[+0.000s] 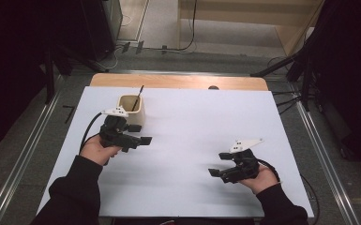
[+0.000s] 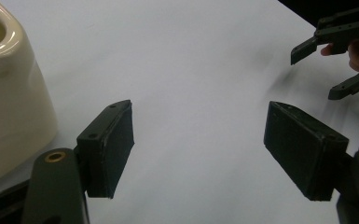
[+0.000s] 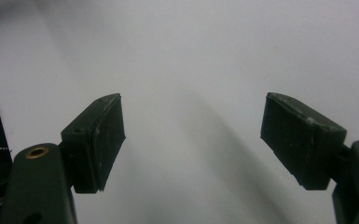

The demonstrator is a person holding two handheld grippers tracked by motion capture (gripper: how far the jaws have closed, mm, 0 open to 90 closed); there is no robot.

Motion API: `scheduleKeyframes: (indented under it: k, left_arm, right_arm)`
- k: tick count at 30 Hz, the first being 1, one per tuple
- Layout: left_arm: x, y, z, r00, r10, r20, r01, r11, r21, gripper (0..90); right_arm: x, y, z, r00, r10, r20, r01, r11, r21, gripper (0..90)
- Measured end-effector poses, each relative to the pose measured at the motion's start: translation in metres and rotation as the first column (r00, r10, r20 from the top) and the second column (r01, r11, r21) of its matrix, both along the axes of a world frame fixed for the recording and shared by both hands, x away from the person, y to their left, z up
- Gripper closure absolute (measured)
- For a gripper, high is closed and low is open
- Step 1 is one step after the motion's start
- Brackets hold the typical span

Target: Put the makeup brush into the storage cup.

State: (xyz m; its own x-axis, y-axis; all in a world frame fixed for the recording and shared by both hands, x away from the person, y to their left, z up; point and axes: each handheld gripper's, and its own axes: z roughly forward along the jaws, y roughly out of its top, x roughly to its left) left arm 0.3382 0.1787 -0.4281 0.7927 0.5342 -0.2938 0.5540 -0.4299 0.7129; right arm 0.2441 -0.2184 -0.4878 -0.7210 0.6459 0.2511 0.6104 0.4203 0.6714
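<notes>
A cream cup (image 1: 132, 111) stands at the back left of the white table (image 1: 187, 140), with a thin dark stick (image 1: 139, 96) leaning out of it. My left gripper (image 1: 140, 134) hovers just in front of the cup, pointing right, open and empty. In the left gripper view the cup (image 2: 9, 93) sits at the far left beside the spread jaws (image 2: 200, 149). My right gripper (image 1: 219, 165) is held over the table's front right, pointing left, open with nothing between its pads (image 3: 193, 144). It also appears far off in the left gripper view (image 2: 335, 65).
A wooden board edge (image 1: 178, 81) runs behind the white sheet. Metal rails (image 1: 23, 154) flank the table on both sides. Dark stands and cables (image 1: 290, 65) sit on the floor at the back right.
</notes>
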Motion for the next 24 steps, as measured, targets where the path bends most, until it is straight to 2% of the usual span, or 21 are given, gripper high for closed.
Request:
scheduleKeyframes:
  k: [5,10,13,24]
  left_arm:
    - [-0.004,0.002,-0.004,0.9999,-0.002,0.013,0.002,0.9999,0.015,25.2]
    - [-0.009,0.003,-0.01,0.9999,-0.005,0.01,0.005,0.9997,0.022,25.3]
    - [-0.013,0.004,-0.013,0.9997,-0.018,0.019,0.017,0.9988,0.045,25.3]
    - [-0.026,0.004,-0.022,0.9992,-0.034,0.02,0.033,0.9972,0.067,25.3]
  right_arm:
    - [0.001,0.0,0.0,1.0,-0.005,-0.005,0.005,1.0,-0.002,23.1]
    - [0.002,-0.002,0.0,1.0,-0.009,-0.002,0.009,1.0,0.003,23.1]
    - [0.002,-0.003,0.0,0.9999,-0.013,-0.004,0.013,1.0,0.004,23.1]
    - [0.003,-0.004,0.0,0.9999,-0.013,-0.002,0.013,1.0,0.002,23.1]
